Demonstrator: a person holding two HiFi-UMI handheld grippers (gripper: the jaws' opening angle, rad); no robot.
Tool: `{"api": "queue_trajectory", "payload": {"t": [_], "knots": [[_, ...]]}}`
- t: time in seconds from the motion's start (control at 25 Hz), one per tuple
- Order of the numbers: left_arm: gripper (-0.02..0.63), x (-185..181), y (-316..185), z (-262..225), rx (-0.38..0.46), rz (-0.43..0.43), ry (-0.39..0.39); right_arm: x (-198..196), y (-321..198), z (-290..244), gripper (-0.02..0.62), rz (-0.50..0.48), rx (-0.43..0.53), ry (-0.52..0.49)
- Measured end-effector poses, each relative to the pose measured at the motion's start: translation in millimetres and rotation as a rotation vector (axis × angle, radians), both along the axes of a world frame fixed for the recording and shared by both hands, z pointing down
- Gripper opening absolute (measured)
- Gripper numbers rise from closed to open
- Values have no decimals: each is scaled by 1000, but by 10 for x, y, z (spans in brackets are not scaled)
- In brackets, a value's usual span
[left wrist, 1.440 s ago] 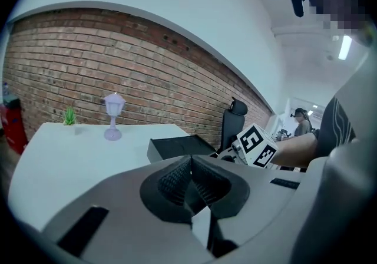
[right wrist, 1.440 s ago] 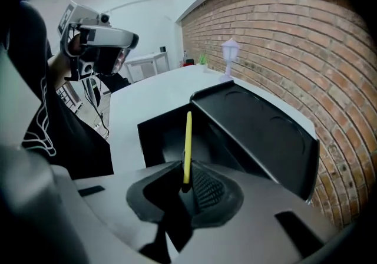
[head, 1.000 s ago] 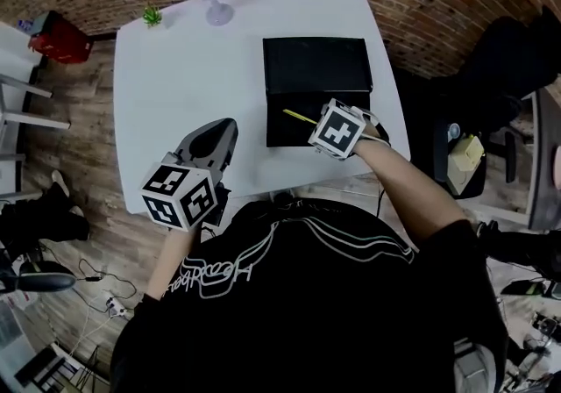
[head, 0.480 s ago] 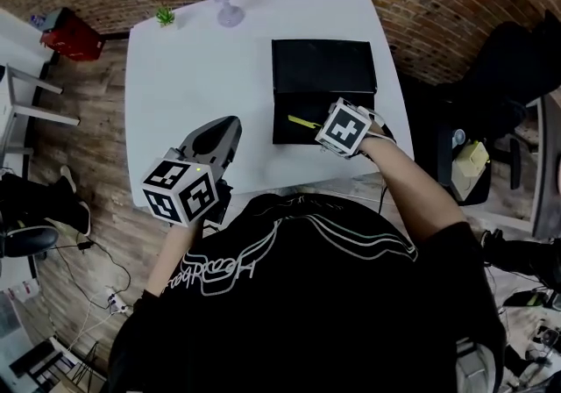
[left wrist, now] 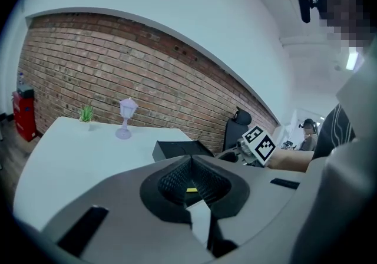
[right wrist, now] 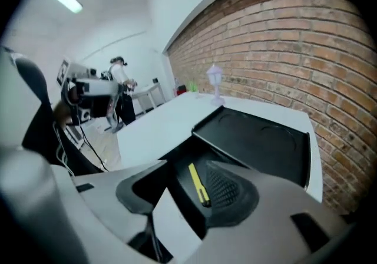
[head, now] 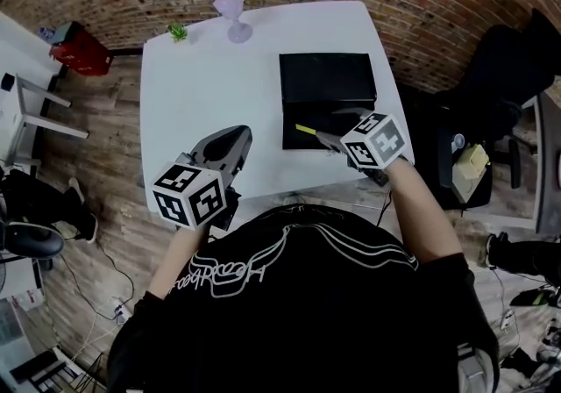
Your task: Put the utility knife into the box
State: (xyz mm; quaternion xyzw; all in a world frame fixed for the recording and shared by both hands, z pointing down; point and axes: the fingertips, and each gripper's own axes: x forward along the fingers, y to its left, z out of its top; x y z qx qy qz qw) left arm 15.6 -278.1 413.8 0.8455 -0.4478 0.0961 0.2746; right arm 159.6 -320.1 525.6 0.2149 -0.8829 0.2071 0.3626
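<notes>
One utility knife (head: 306,130) in box (head: 326,77) | right gripper (head: 331,126) opening, empty | left gripper (head: 235,139) closed

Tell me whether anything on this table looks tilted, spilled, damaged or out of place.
Nothing stands out. The yellow utility knife lies inside the open black box, only slanted to its walls; the purple lamp ornament and the small plant stand upright on the white table.

White cursive lettering (head: 230,274) across the chest of the black shirt (head: 351,312), seen upside down; seemingly beginning "Head", the rest unclear. Square black-and-white code patterns on the left cube (head: 186,196) and the right cube (head: 375,140), without letters or digits.
</notes>
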Motion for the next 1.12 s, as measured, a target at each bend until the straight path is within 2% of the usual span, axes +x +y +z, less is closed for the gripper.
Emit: {"api": "queue_trajectory", "payload": {"t": [0.12,0.24,0.32,0.48,0.64,0.76,0.88,1.12], "knots": [[31,14,60,-66,-4,20,8,-160,175,-509,158,56,56,-215],[31,38,140,-161,0,49,15,-237,351,-884,65,89,127,-342],[31,67,208,-273,20,76,22,-258,440,-1075,3,126,141,-424],[31,144,359,-435,72,141,18,-365,681,-1267,2,115,113,-554],[31,184,469,-416,99,174,30,-373,829,-1397,2,162,135,-625],[31,187,547,-298,70,178,43,-318,917,-1435,2,224,124,-658],[31,221,641,-300,63,189,58,-289,1013,-1496,2,224,149,-644],[31,222,673,-438,100,207,36,-270,1123,-1603,2,219,212,-616]]}}
